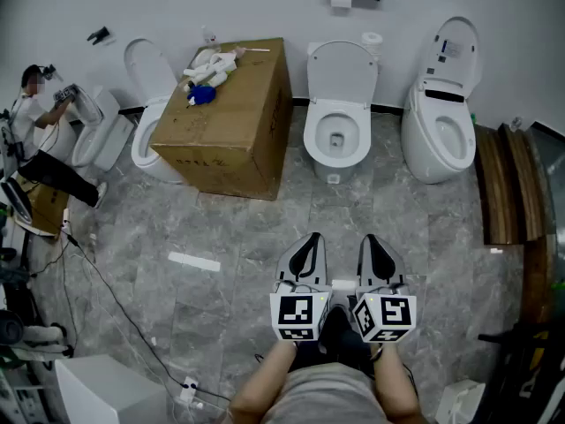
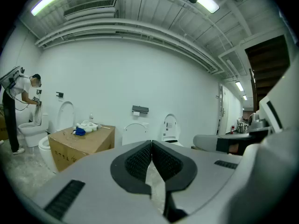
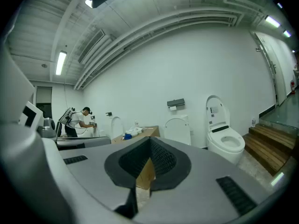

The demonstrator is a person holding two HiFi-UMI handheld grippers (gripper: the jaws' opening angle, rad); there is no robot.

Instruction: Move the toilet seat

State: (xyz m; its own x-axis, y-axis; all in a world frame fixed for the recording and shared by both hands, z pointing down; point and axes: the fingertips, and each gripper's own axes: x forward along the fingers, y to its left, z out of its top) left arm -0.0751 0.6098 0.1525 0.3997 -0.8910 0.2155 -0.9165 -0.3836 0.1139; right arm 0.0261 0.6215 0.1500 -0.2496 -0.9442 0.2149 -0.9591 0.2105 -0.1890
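Note:
A white toilet (image 1: 336,135) stands against the far wall straight ahead, its seat (image 1: 336,133) down on the bowl and its lid (image 1: 342,73) raised; the lid (image 2: 135,134) (image 3: 177,129) shows small in both gripper views. My left gripper (image 1: 308,242) and right gripper (image 1: 374,241) are side by side close to my body, well short of the toilet. Both point toward it, jaws shut with nothing between them. The left gripper (image 2: 151,143) and the right gripper (image 3: 150,139) show their pads meeting at the tips.
A large cardboard box (image 1: 228,119) with white items and a blue thing on top stands left of the toilet. A taller toilet (image 1: 441,113) stands to the right, another (image 1: 152,104) behind the box. A person (image 1: 42,140) works at far left. Wooden steps (image 1: 505,184) lie at right, cables (image 1: 106,290) on the floor.

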